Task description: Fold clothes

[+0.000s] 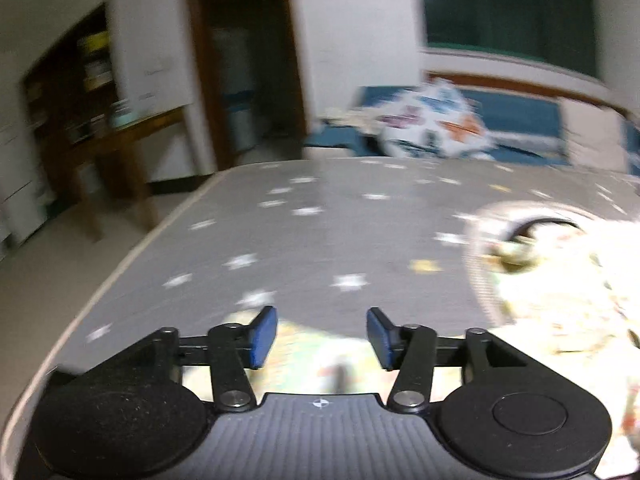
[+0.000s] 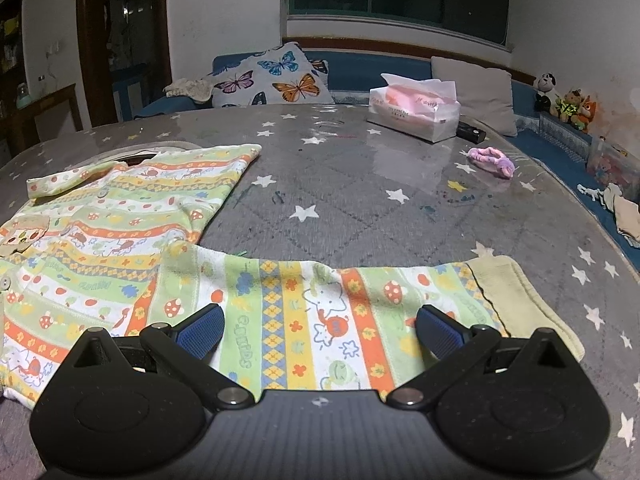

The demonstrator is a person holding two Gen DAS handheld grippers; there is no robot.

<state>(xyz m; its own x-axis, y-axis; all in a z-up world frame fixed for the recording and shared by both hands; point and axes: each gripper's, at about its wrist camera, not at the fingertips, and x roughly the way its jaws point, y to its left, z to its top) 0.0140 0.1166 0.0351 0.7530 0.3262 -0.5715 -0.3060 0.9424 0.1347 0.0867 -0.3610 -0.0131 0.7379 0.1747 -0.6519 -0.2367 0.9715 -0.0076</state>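
Note:
A child's patterned shirt, striped green, orange and yellow, lies flat on the grey star-print table. One sleeve stretches to the right, ending in a pale yellow cuff. My right gripper hovers open just above this sleeve, fingers wide apart. In the blurred left wrist view, the shirt appears overexposed at the right and under the fingers. My left gripper is open over the shirt's near edge, with nothing between its blue pads.
A tissue pack and a dark remote sit at the table's far side. A pink scrunchie lies to the right. Behind are a blue sofa with a butterfly cushion and soft toys. The table's left edge drops to the floor.

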